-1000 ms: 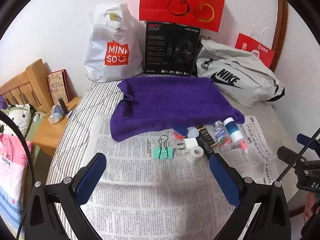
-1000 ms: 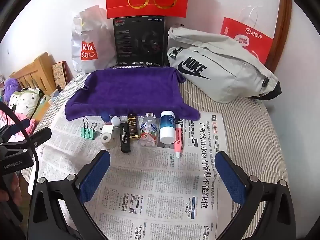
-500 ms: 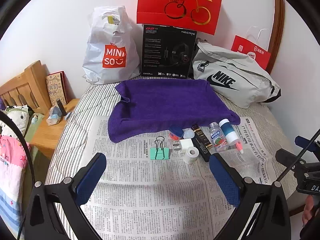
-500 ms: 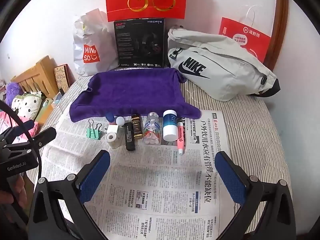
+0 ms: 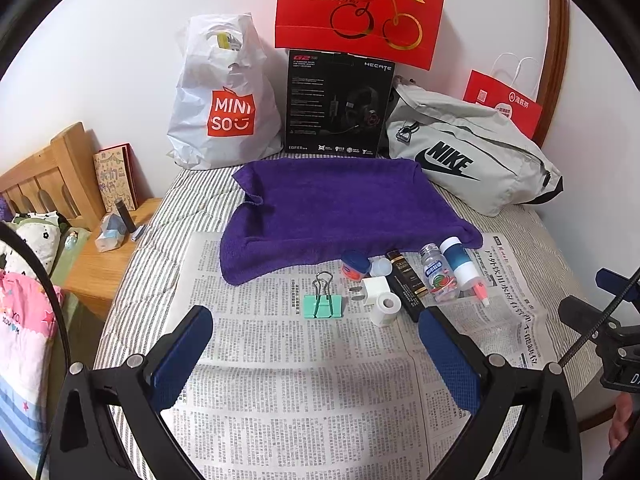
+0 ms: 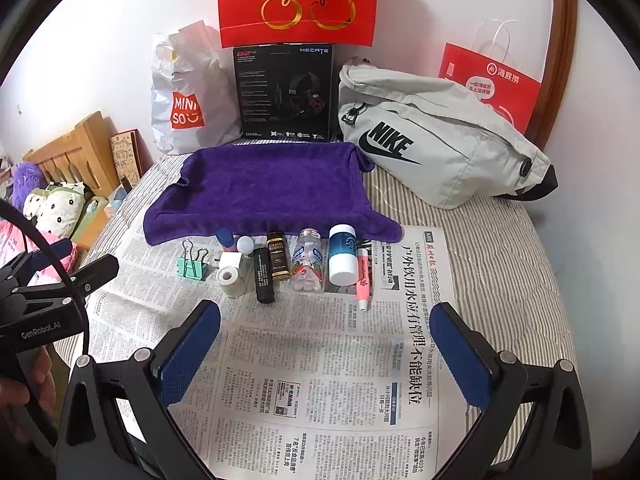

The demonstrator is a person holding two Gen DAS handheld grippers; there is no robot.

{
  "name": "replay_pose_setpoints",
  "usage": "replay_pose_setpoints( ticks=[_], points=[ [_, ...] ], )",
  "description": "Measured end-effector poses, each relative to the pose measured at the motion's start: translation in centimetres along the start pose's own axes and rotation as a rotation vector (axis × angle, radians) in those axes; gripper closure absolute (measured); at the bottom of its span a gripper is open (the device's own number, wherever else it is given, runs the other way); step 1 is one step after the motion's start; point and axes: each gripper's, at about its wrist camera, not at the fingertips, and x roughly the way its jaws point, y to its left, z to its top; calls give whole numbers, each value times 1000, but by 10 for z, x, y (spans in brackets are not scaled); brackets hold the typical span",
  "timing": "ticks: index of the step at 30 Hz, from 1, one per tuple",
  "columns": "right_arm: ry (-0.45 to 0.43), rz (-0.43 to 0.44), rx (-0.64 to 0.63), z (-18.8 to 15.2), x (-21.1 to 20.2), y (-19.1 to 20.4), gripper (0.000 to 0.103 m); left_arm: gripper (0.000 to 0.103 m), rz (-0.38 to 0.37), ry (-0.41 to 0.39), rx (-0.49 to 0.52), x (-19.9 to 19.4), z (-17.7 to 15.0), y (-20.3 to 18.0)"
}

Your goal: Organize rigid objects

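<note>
Readable writing: I am reading "MINI SO" on one white plastic bag (image 5: 224, 96), "HECATE" and "G2" on one black headset box (image 5: 340, 104), "NIKE" on one grey fabric bag (image 6: 436, 140), "Cherries" in gold on one red gift bag (image 5: 360, 4), and "GRAND RESERVE" on one small dark bottle (image 6: 278, 256). Chinese print is covering the newspaper (image 6: 320, 360), which is lying over a striped sheet.

Count: nine rigid items are lying in one row along the newspaper's far edge, just in front of one purple towel (image 5: 344, 208). From the left end:
- one mint binder clip (image 5: 322, 304) with wire handles
- one white plug adapter (image 5: 374, 290)
- one small white tape roll (image 5: 386, 308), touching the adapter
- one blue-capped tub (image 5: 354, 264) and one pale round cap (image 5: 380, 268), both against the towel's hem
- one black rectangular stick (image 6: 264, 276)
- the dark bottle
- one clear pill bottle (image 6: 308, 260), lying down
- one white and blue cylinder (image 6: 343, 254)
- one pink pen (image 6: 363, 276), at the right end.

Claws: I am holding my left gripper (image 5: 316, 360) over the newspaper's near left part, blue textured pads spread wide, gripping nothing. My right gripper (image 6: 326, 352) is hovering over the near middle, pads equally wide apart, also gripping nothing.
</note>
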Motion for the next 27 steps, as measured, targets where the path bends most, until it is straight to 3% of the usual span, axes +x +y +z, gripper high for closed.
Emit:
replay_pose_setpoints(
  ticks=[27],
  points=[
    [16, 13, 26, 0, 3, -6, 0, 0, 13, -2, 22, -5, 4, -3]
  ],
)
